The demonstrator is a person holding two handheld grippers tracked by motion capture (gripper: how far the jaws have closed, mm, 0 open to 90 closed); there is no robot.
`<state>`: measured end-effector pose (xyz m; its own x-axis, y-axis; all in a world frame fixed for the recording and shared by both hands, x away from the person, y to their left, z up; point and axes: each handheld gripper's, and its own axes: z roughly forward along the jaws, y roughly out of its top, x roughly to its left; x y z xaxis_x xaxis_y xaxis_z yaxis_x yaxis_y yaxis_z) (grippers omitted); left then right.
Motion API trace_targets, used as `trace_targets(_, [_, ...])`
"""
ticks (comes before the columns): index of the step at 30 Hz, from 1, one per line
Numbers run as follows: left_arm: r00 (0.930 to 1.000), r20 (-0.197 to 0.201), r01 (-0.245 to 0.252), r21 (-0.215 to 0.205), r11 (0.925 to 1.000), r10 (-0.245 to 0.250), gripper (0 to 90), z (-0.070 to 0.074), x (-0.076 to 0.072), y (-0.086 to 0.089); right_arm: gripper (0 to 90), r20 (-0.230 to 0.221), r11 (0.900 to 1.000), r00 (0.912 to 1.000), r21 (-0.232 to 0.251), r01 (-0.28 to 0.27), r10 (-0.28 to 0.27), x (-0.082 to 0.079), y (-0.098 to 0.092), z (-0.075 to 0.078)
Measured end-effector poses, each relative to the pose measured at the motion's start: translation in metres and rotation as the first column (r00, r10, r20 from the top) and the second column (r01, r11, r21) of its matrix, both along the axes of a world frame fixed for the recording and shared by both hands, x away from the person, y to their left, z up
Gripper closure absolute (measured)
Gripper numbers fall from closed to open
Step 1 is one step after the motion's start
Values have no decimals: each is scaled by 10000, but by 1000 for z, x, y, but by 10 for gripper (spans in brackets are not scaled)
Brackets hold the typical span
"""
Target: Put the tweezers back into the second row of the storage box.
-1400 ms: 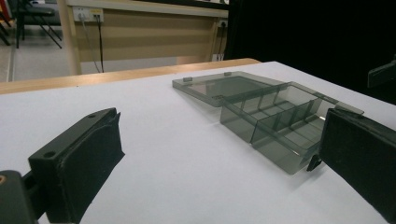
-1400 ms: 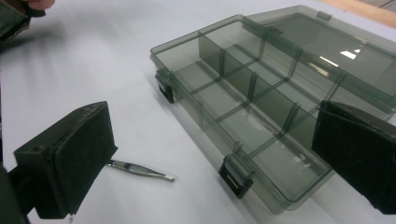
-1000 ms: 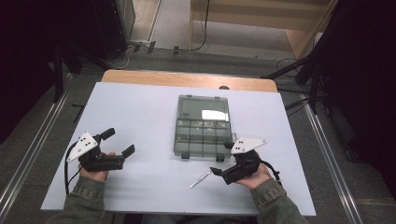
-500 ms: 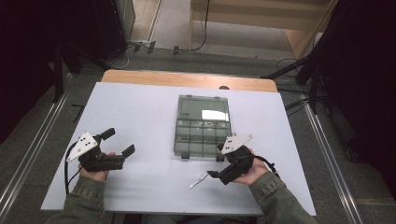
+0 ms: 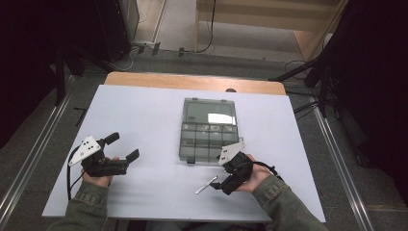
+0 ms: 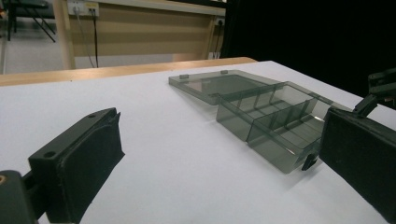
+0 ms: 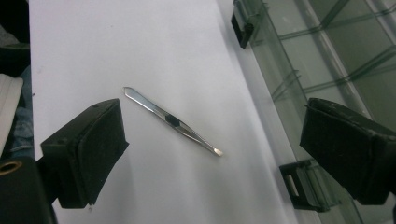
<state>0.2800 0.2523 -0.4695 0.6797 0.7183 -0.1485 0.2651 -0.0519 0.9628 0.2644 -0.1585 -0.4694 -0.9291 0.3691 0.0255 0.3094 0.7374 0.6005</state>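
A clear grey compartment box (image 5: pixel 208 131) lies open in the middle of the white table, lid folded back; it also appears in the left gripper view (image 6: pixel 261 116) and the right gripper view (image 7: pixel 327 60). Silver tweezers (image 5: pixel 207 185) (image 7: pixel 170 120) lie flat just in front of the box. My right gripper (image 5: pixel 226 182) (image 7: pixel 210 163) hovers open right over the tweezers, one jaw to each side of them. My left gripper (image 5: pixel 121 147) (image 6: pixel 219 177) is open at the table's left front, holding nothing.
The white table sheet (image 5: pixel 144 120) has bare room between the left gripper and the box. A wooden edge (image 5: pixel 192 83) runs along the far side. Dark stands and cables sit on the floor beyond.
My right gripper has swung left and down from beside the box to sit over the tweezers. The left gripper has stayed where it was.
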Motion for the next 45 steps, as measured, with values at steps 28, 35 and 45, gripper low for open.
trace_targets(28, [9999, -58, 128, -93, 9999, -129, 0, 0, 0, 0, 365, -362, 9371, 9774, -2788, -2102, 2085, 4, 38, -7])
trace_targets(35, [9999, -81, 150, -105, 9998, -150, 0, 0, 0, 0, 451, -444, 9183, 9672, -3059, -2514, 2501, 5, 44, -10])
trace_targets(45, [9999, -16, 162, -132, 9998, -162, 0, 0, -1, 0, 623, -995, 9015, 9601, -3303, -2796, 2614, 7, 50, -12])
